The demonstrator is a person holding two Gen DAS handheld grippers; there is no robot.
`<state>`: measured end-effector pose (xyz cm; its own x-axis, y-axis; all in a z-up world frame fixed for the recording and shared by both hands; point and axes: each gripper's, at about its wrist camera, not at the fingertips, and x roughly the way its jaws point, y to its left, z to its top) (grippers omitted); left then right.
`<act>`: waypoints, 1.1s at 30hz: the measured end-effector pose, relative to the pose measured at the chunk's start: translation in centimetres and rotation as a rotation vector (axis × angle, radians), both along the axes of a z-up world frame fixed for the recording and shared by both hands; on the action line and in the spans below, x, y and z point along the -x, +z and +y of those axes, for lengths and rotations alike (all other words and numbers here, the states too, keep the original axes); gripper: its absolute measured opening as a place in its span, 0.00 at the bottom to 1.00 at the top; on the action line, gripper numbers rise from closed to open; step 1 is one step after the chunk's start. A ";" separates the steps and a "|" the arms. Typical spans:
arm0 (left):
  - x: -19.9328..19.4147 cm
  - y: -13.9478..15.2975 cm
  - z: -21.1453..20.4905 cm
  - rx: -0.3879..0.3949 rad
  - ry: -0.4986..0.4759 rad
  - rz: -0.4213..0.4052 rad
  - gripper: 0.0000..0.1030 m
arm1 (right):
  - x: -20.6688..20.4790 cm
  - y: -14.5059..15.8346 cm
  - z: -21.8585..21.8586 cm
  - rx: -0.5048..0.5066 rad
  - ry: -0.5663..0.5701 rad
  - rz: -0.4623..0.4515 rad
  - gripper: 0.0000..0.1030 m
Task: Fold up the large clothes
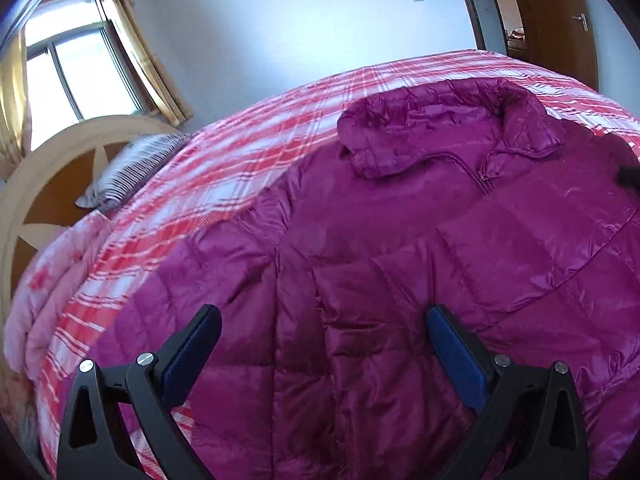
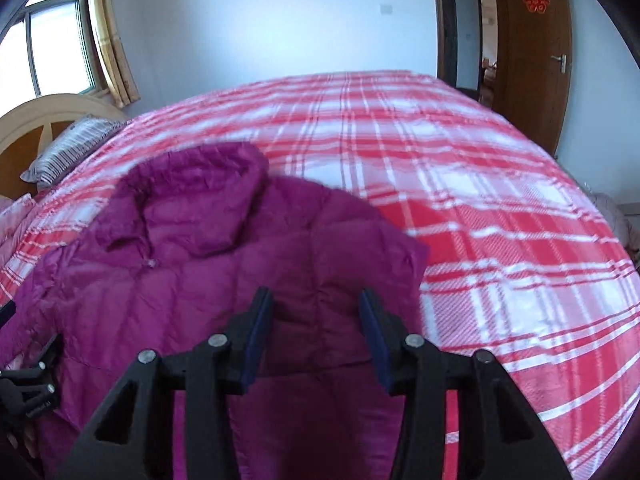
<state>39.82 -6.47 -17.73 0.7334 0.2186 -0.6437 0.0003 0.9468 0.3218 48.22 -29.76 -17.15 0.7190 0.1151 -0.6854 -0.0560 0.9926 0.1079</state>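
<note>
both grippers hang over the jacket with nothing between their fingers: the left gripper (image 1: 324,316), at the bottom of the left wrist view, has its blue-padded black fingers spread wide, and the right gripper (image 2: 316,300), at the bottom of the right wrist view, has its fingers apart by a narrower gap. whether either touches the fabric cannot be told. under them lies the shiny magenta quilted puffer jacket (image 1: 400,240), front side up with the zip closed, its hood (image 1: 432,124) toward the upper right of the left wrist view. in the right wrist view the same jacket (image 2: 200,248) fills the lower left, and one sleeve looks folded in over the body just ahead of the fingers. the jacket rests on a red and white plaid bedspread (image 2: 460,200) that covers the whole bed. at the far left sit a grey striped pillow (image 1: 132,168), a pale wooden headboard (image 1: 44,184) and a window with yellow curtains (image 1: 76,64); a brown wooden door (image 2: 532,56) stands at the upper right.
</note>
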 end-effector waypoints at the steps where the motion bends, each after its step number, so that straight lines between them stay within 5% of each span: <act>1: 0.1 -0.2 -0.1 0.000 -0.002 0.003 0.99 | 0.0 -0.5 0.0 0.007 0.006 0.007 0.47; 6: 0.1 -1.2 -0.7 -0.023 -0.011 0.016 0.99 | 0.0 -1.7 -0.6 -0.011 -0.001 0.032 0.46; 16: -0.1 -1.5 -0.5 0.001 -0.009 0.021 0.99 | -0.1 -2.0 1.3 0.171 0.018 0.082 0.46; 25: -0.2 -1.6 -0.2 0.022 -0.009 0.023 0.99 | 0.2 -1.7 1.6 0.203 0.009 0.096 0.46; 30: -0.2 -1.6 -0.1 0.032 -0.009 0.025 0.99 | 2.4 2.7 1.4 -0.013 -0.032 0.057 0.52; 33: -0.2 -1.6 -0.1 0.037 -0.009 0.027 0.99 | 3.9 3.2 4.3 0.025 0.047 0.026 0.58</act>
<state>40.07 -6.57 -19.34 0.7178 0.1876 -0.6705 0.0166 0.9581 0.2859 44.34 -25.46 -13.93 0.6952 0.1307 -0.7068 -0.1000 0.9914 0.0850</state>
